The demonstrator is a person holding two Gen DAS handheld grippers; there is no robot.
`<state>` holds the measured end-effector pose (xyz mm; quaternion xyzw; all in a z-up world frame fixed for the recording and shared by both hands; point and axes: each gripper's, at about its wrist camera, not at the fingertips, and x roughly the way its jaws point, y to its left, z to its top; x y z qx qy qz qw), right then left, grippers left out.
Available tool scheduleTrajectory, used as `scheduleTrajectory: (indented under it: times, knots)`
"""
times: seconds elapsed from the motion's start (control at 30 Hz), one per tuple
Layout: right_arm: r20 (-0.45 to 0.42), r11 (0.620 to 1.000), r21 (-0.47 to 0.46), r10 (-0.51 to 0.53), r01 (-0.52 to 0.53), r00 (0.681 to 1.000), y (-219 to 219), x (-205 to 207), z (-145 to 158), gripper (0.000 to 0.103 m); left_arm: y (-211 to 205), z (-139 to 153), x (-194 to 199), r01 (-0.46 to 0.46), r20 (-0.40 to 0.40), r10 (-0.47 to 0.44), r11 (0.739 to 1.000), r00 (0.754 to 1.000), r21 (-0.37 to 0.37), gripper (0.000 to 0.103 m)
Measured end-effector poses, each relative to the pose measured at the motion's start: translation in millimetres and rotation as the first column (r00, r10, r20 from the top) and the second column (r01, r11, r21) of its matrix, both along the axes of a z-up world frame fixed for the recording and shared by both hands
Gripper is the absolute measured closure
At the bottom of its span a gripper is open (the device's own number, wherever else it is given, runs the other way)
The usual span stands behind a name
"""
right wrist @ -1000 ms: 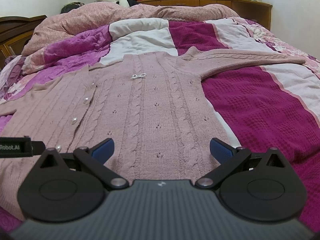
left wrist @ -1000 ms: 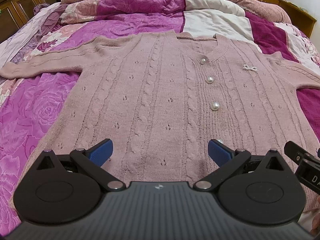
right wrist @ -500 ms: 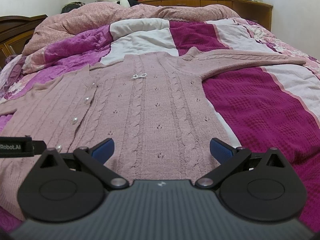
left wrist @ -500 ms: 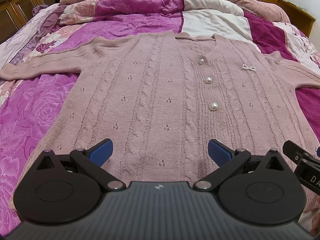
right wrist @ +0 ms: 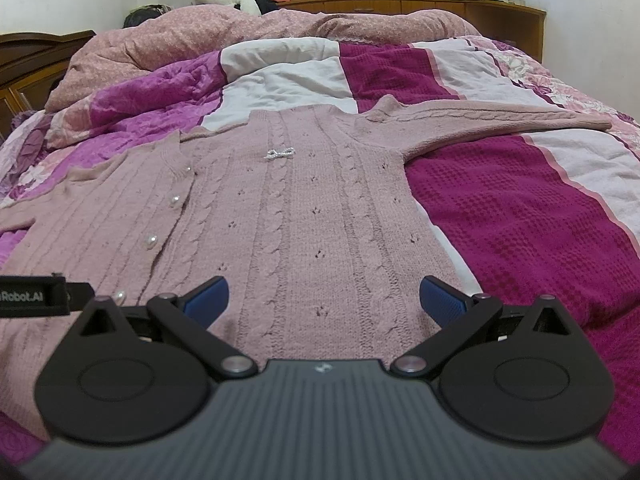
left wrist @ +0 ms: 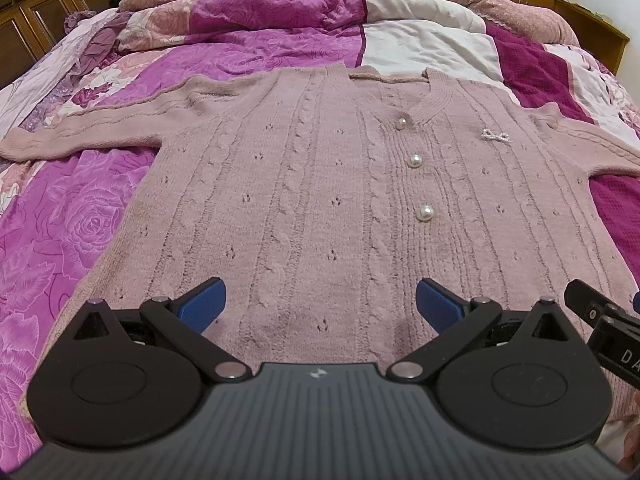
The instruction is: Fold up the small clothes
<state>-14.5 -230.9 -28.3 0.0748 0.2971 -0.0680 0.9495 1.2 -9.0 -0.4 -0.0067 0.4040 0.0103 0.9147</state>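
Left wrist view: the left claw (left wrist: 320, 304) stands wide open and empty, its blue pads over the lower centre of the frame, above the hem area of the pink cardigan (left wrist: 328, 184). The cardigan lies flat and face up on the bed (left wrist: 80, 216), filling the middle of the frame. Its left sleeve (left wrist: 92, 132) stretches to the left edge. Pearl buttons (left wrist: 415, 160) run down right of centre, and a small bow brooch (left wrist: 496, 136) sits at upper right. Part of the right claw's body shows at the lower right edge.

Right wrist view: the right claw (right wrist: 324, 300) is likewise spread open and holds nothing, low in the frame over the cardigan's (right wrist: 304, 216) hem. The right sleeve (right wrist: 500, 120) extends toward the upper right across the quilt.

Risks, as judged: no fold is started. The open cable knit may snag on a pad edge. A shallow pinch could take only the top layer, or catch the quilt beneath, dragging the garment askew. Uneven lifting by the two claws would skew the fold line, and the buttons could bunch under it.
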Motion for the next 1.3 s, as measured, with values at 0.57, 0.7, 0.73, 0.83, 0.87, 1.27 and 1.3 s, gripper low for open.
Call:
scheduleTrajectory:
  times: [0.57, 0.7, 0.73, 0.83, 0.87, 1.27, 1.3]
  knots:
    - [0.001, 0.999, 0.050, 0.015, -0.015, 1.000, -44, 15, 40, 0.000, 0, 27, 7, 0.016, 0.003, -0.016, 1.000, 1.000, 0.005, 0.000]
    - [0.006, 0.999, 0.029, -0.040, 0.040, 0.999, -88, 30, 51, 0.000, -3, 27, 13, 0.013, -0.006, -0.013, 1.000, 1.000, 0.006, 0.000]
    - [0.009, 0.998, 0.021, -0.056, 0.056, 0.998, -99, 35, 52, 0.000, -5, 26, 15, 0.014, -0.007, -0.014, 1.000, 1.000, 0.010, 0.000]
    - [0.008, 0.992, -0.003, -0.126, 0.126, 0.992, -136, 56, 48, 0.000, -14, 22, 19, 0.025, -0.014, -0.024, 0.999, 1.000, 0.020, 0.000]
    - [0.002, 0.989, -0.004, -0.145, 0.145, 0.989, -147, 63, 46, 0.000, -17, 20, 21, 0.027, -0.017, -0.027, 0.999, 0.999, 0.022, 0.000]
    - [-0.005, 0.954, 0.159, -0.258, 0.256, 0.966, -253, 152, 12, 0.003, -42, -6, 39, 0.088, -0.080, -0.083, 0.995, 0.993, 0.055, 0.000]
    - [-0.004, 0.937, 0.221, -0.276, 0.270, 0.961, -262, 156, 5, 0.005, -41, -7, 41, 0.088, -0.084, -0.083, 0.995, 0.993, 0.055, 0.000]
